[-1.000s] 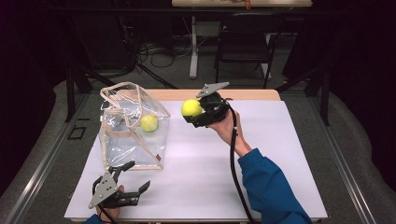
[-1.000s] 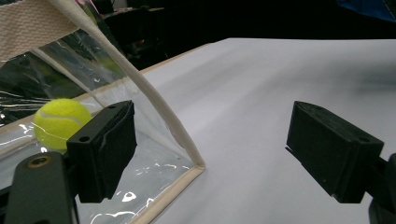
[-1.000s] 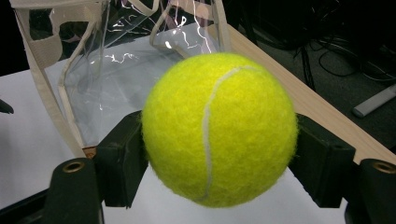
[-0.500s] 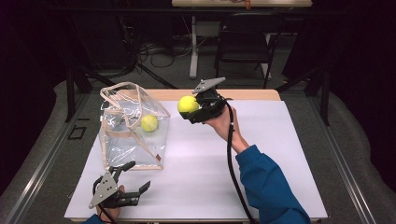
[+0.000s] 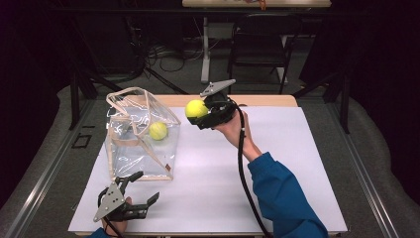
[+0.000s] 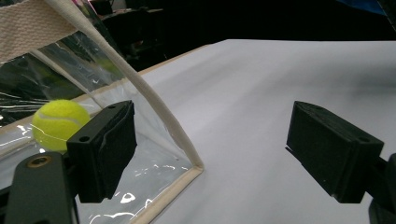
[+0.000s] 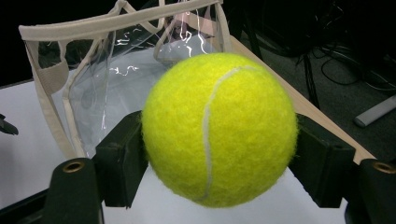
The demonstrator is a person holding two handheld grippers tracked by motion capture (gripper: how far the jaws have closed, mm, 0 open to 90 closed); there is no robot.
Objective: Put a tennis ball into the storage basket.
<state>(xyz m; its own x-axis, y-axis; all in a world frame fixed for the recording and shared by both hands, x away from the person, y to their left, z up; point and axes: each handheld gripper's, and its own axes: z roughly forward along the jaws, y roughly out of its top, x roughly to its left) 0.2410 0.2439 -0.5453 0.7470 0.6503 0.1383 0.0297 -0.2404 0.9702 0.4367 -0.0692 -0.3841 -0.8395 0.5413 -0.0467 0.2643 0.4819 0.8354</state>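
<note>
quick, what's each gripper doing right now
Left gripper: jaws open, holding nothing, near the clear bag.
Right gripper: jaws shut on a tennis ball, held above the table.

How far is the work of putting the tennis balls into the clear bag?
Done: one tennis ball lies inside the clear bag. In hand: the right gripper holds a second ball beside the bag's mouth. Left: dropping it in. The left gripper waits open.

Right gripper [image 5: 198,113] raised over table's far edge, jaws clamped, forearm slanting up. Left gripper [image 5: 141,191] low near front-left corner, jaws spread.
</note>
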